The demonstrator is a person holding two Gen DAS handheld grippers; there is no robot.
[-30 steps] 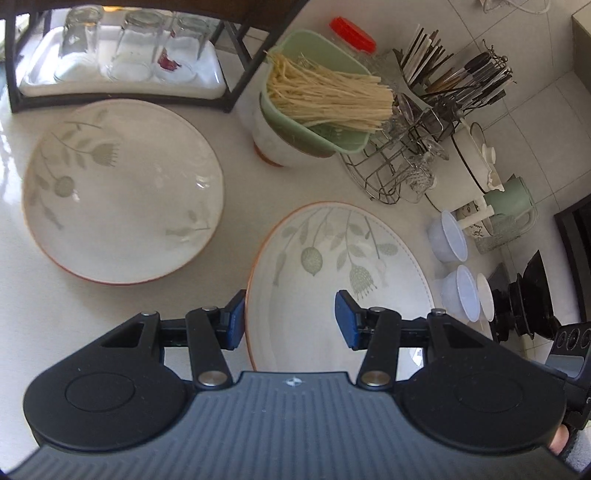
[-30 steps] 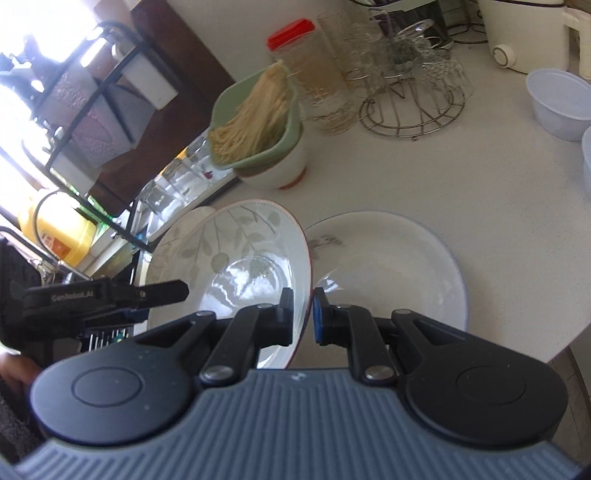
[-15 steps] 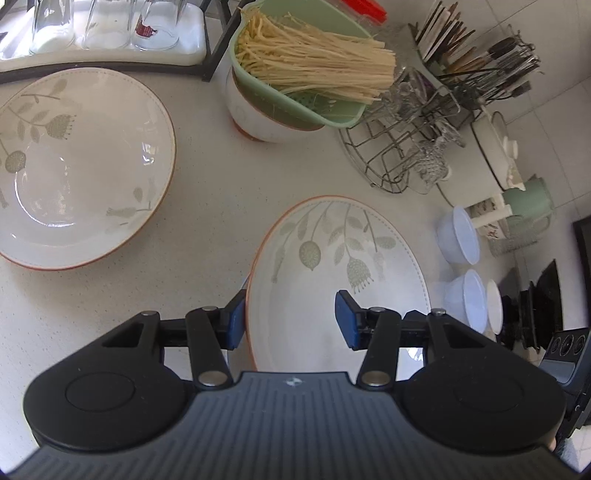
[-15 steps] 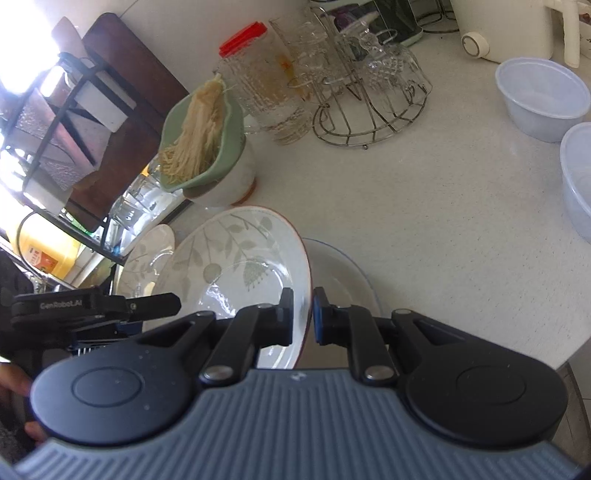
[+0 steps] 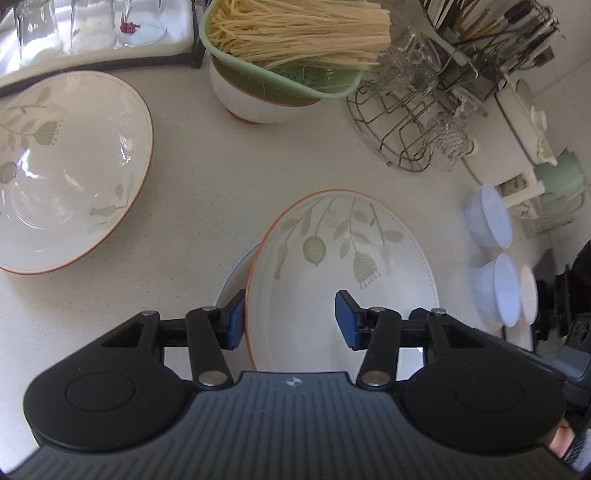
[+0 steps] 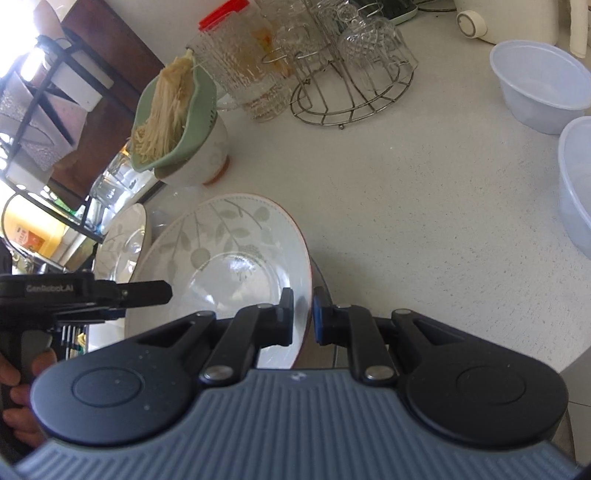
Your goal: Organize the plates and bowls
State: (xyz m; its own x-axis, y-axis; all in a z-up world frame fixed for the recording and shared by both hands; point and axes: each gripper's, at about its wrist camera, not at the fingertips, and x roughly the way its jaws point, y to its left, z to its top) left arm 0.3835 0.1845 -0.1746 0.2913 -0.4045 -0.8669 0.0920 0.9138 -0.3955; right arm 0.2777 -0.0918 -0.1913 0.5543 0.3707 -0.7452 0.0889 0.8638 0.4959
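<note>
1. My right gripper [image 6: 303, 317]: clenched on the rim of a leaf-patterned plate [image 6: 229, 266], held tilted above the counter [image 6: 424, 229] near its front edge.
2. My left gripper [image 5: 290, 325]: released, straddling that plate's rim.
3. Second patterned plate [image 5: 62, 170]: flat by the counter's left edge.

Overall light: bright daylight, even on my counter [image 5: 207, 192].
Source: upper left in my right wrist view; the window area [image 6: 26, 62] is blown out to white.
Glare: sheen inside the leaf-pattern plate [image 6: 236, 266]; highlights also on the far plate [image 5: 66, 166].
Shadows: soft, short; a faint one under the noodle colander [image 5: 280, 85].
Distortion: strong fisheye, the wire glass rack [image 5: 410, 122] bends toward the frame edge; black vignette in the corners.
Focus: centre sharp; edges softer, the glasses on the tray [image 5: 74, 29] slightly smeared.
Colour: cool cast, a little washed out.
</note>
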